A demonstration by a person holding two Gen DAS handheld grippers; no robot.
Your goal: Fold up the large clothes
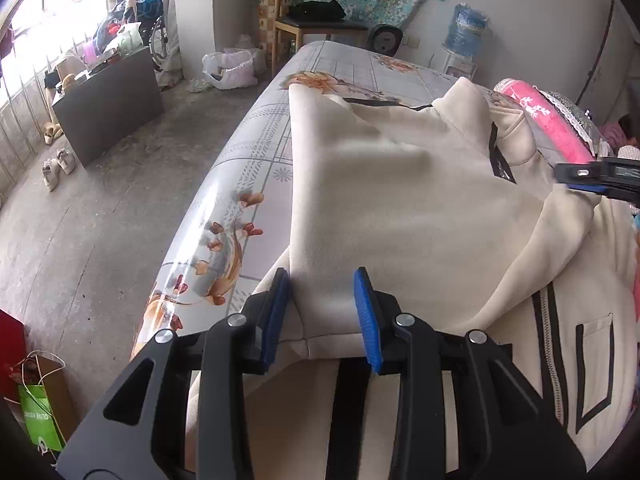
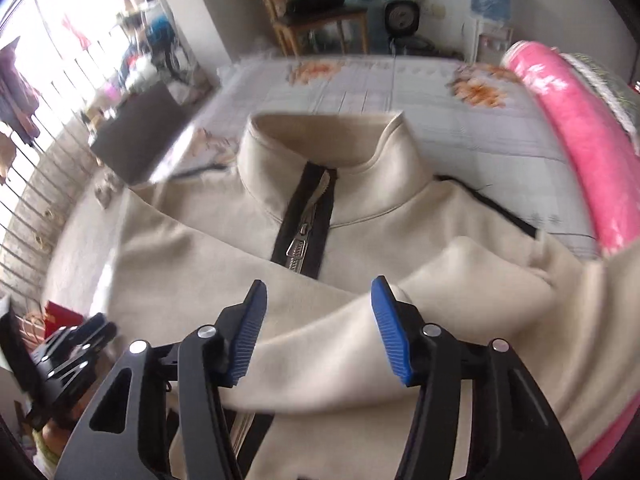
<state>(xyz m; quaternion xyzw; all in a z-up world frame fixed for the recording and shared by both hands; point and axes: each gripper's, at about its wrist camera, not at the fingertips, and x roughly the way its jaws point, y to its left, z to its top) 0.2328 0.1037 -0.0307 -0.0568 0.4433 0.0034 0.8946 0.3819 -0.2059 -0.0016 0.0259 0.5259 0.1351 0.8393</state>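
A cream zip-up jacket (image 2: pixel 360 216) lies spread on the table (image 1: pixel 256 148), which wears a glossy floral and grid cover; the stand-up collar (image 2: pixel 324 140) points toward the far end and the black-edged zipper (image 2: pixel 300 240) runs down the middle. One sleeve (image 1: pixel 400 184) is folded across the chest. The left gripper (image 1: pixel 324 312) hangs over the near edge of that folded sleeve, its 2 blue pads set apart with the cream cloth lying between them, not pinched. The right gripper (image 2: pixel 320 328) hovers over the jacket front just below the zipper pull, its jaws partly open above a fold of fabric and pressing on nothing. A pink rolled blanket (image 2: pixel 576 136) lies along the table's right side, and a wooden chair (image 1: pixel 312 12) stands beyond the far end
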